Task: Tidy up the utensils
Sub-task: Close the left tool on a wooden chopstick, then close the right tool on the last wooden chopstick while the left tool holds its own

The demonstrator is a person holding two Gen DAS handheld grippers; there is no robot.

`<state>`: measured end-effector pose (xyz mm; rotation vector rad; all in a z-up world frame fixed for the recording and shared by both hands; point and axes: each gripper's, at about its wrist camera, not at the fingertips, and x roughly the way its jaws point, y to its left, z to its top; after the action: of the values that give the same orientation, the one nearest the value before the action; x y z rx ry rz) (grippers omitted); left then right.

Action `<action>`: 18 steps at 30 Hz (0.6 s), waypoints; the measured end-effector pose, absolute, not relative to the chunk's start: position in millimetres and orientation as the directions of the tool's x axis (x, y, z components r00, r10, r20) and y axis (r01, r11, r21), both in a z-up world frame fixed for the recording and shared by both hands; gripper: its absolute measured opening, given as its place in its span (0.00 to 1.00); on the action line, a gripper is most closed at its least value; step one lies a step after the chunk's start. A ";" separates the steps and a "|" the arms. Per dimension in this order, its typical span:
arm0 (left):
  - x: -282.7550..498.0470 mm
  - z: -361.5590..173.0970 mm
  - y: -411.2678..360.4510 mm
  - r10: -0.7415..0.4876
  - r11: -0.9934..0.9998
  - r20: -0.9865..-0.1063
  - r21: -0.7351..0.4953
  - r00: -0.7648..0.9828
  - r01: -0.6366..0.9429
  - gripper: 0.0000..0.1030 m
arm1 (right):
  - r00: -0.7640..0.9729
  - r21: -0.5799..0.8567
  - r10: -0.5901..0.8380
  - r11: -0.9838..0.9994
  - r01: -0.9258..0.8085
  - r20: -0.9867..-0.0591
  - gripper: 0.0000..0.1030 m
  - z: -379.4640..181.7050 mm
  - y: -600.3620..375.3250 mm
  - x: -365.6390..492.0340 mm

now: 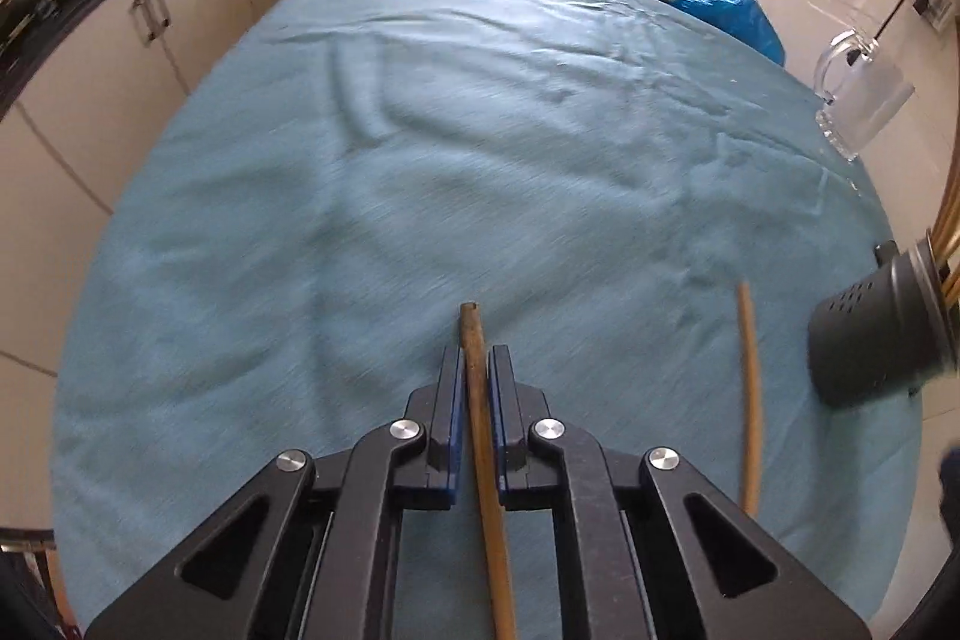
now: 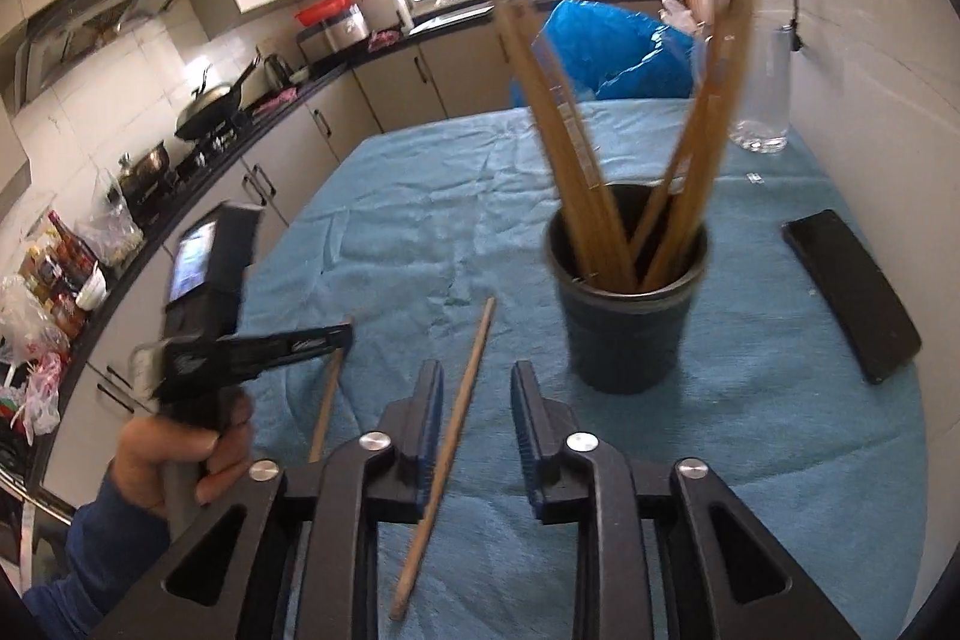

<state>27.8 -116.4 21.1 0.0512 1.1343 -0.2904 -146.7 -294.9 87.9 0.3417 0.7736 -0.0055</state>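
Observation:
In the left wrist view my left gripper [image 1: 477, 358] is shut on a wooden chopstick [image 1: 469, 325], whose end sticks out past the blue pads just above the blue cloth. A second chopstick [image 1: 750, 400] lies to its right. In the right wrist view that second chopstick [image 2: 462, 412] lies on the cloth between the jaws of my open right gripper [image 2: 477, 373], nearer the left pad. A dark holder [image 2: 624, 328] with several chopsticks [image 2: 570, 160] stands just ahead to the right. A hand holds the left gripper [image 2: 339, 334] at the left, over its chopstick [image 2: 327, 400].
The table [image 2: 420, 220] is covered with a wrinkled blue cloth. A flat black object [image 2: 852, 292] lies at the right, and a glass vessel [image 2: 762, 100] stands behind it. A blue plastic bag [image 2: 612, 52] sits at the far edge. Kitchen counters [image 2: 198, 142] run along the left.

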 end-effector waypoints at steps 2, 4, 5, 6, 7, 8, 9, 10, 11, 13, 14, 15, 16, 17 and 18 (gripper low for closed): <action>18.1 21.7 -94.3 -0.208 0.965 -0.897 -0.123 0.390 0.231 0.07 | 0.693 0.295 0.128 0.947 0.128 -0.710 0.27 81.3 -288.2 -133.3; 11.3 21.0 -79.1 -0.214 0.966 -0.894 -0.134 0.394 0.220 0.07 | 0.661 0.286 0.136 0.950 0.125 -0.738 0.27 72.2 -278.9 -115.6; 8.8 21.0 -72.2 -0.216 0.967 -0.893 -0.139 0.396 0.214 0.07 | 0.647 0.270 0.126 0.954 0.128 -0.752 0.27 67.6 -274.6 -107.2; 6.1 21.4 -65.6 -0.219 0.967 -0.891 -0.144 0.397 0.209 0.07 | 0.633 0.251 0.112 0.959 0.133 -0.766 0.27 64.3 -270.1 -99.4; 3.9 21.4 -60.3 -0.227 0.966 -0.889 -0.154 0.398 0.208 0.07 | 0.617 0.231 0.095 0.962 0.144 -0.781 0.27 59.3 -266.2 -89.8; 2.3 21.2 -57.3 -0.232 0.965 -0.887 -0.158 0.399 0.209 0.07 | 0.605 0.223 0.088 0.963 0.152 -0.792 0.27 55.6 -265.1 -83.4; 1.8 21.4 -56.0 -0.236 0.964 -0.885 -0.161 0.402 0.212 0.07 | 0.583 0.211 0.077 0.963 0.165 -0.809 0.27 49.8 -263.2 -73.4; 1.3 21.0 -55.8 -0.239 0.963 -0.882 -0.161 0.406 0.218 0.07 | 0.563 0.202 0.066 0.962 0.183 -0.824 0.27 44.3 -262.5 -64.3; 0.3 21.1 -55.0 -0.241 0.962 -0.879 -0.160 0.411 0.222 0.08 | 0.549 0.196 0.059 0.961 0.196 -0.834 0.28 39.7 -262.5 -57.2; -0.7 20.7 -54.1 -0.245 0.961 -0.876 -0.164 0.415 0.223 0.08 | 0.518 0.158 0.026 0.964 0.212 -0.855 0.28 32.2 -260.9 -41.4; -1.1 20.5 -53.8 -0.248 0.960 -0.874 -0.165 0.418 0.225 0.08 | 0.506 0.140 0.007 0.964 0.225 -0.863 0.28 28.7 -261.1 -37.5; -1.2 19.8 -54.7 -0.249 0.960 -0.872 -0.163 0.422 0.228 0.08 | 0.493 0.123 -0.013 0.963 0.242 -0.870 0.28 24.5 -262.4 -31.4; -1.7 19.7 -54.6 -0.249 0.960 -0.871 -0.162 0.424 0.231 0.08 | 0.479 0.104 -0.032 0.961 0.255 -0.877 0.28 21.5 -264.2 -26.6; -2.6 19.9 -53.8 -0.249 0.959 -0.869 -0.160 0.427 0.234 0.08 | 0.460 0.084 -0.054 0.958 0.275 -0.886 0.28 17.2 -265.5 -21.4; -2.0 19.5 -54.1 -0.251 0.958 -0.868 -0.160 0.428 0.237 0.08 | 0.449 0.078 -0.061 0.956 0.283 -0.891 0.28 14.5 -267.2 -17.9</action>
<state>-2.0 -54.1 19.5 -0.0148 1.0869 -0.3044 -17.9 -267.2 14.5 0.2282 1.0867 -0.2148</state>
